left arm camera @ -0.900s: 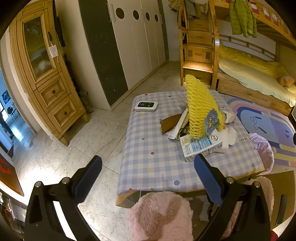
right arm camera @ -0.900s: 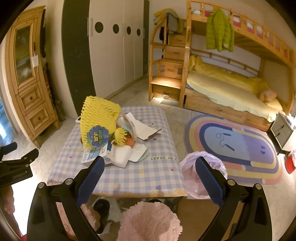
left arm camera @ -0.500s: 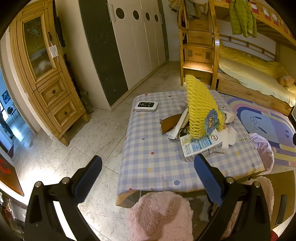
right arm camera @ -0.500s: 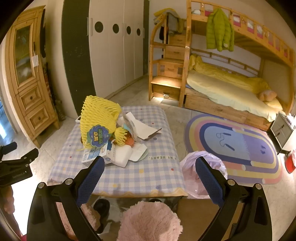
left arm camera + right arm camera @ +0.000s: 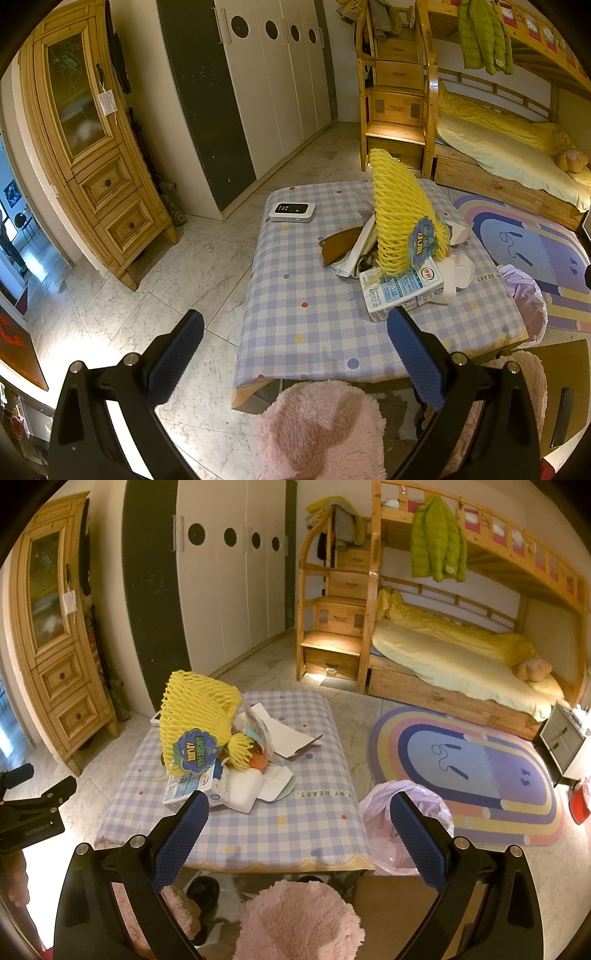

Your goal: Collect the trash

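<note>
Both hand-held grippers, left [image 5: 295, 338] and right [image 5: 299, 812], hang spread wide and empty. A trash pile [image 5: 221, 753] sits ahead on the table [image 5: 295, 827]; the lilac bag [image 5: 402, 812] lies under the right one. Best grab the yellow foam net [image 5: 195, 716] first.

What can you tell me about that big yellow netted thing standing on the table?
The yellow foam net looks like soft fruit-packing mesh, woven in an open lattice. It stands upright, the tallest thing in the trash pile on the checkered table. One end is bunched into a small knot low on its side. A round blue-green label hangs on its front. Its base rests against a milk carton and papers.
</note>
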